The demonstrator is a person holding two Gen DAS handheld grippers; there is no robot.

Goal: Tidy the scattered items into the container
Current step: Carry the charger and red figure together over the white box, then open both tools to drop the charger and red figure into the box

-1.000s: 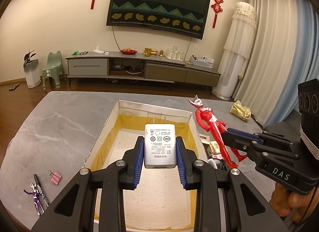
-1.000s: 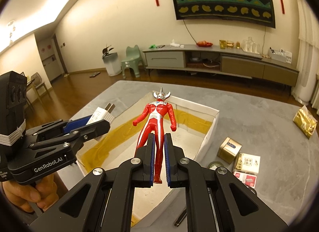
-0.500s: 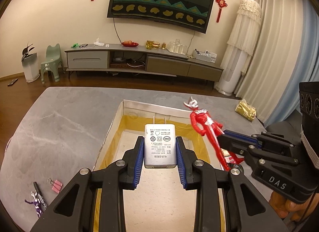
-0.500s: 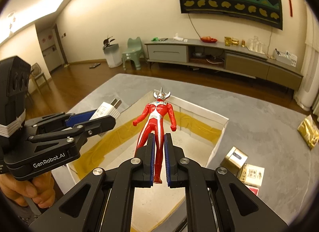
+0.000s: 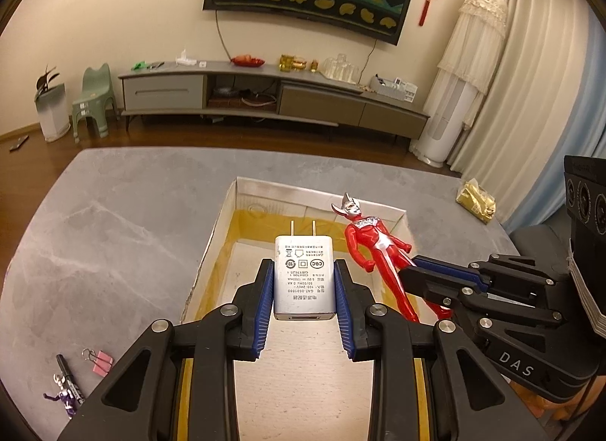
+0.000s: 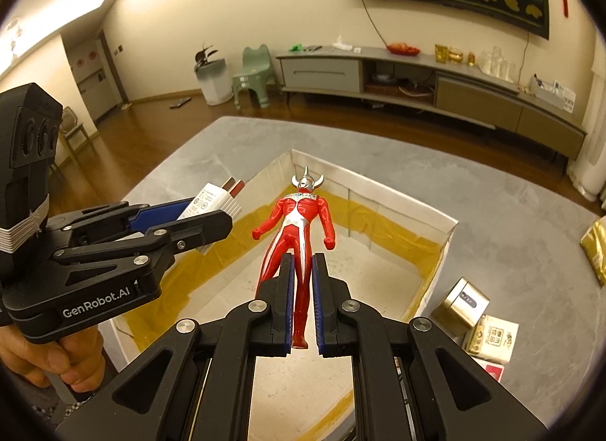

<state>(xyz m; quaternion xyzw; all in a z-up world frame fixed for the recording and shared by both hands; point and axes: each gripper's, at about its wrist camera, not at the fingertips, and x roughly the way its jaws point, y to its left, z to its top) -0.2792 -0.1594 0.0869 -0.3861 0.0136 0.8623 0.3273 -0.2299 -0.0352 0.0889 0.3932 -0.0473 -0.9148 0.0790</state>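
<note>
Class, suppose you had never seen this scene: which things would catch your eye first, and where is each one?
The bright red figure stands out first, clamped by its legs in the right gripper above the open cardboard box. Next comes the white charger, prongs pointing forward, held in the left gripper over the same box. On the grey table to the left lie a pink binder clip and a small purple figure.

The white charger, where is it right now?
The white charger is clamped in the left tool, over the open box, beside the red figure.
</note>
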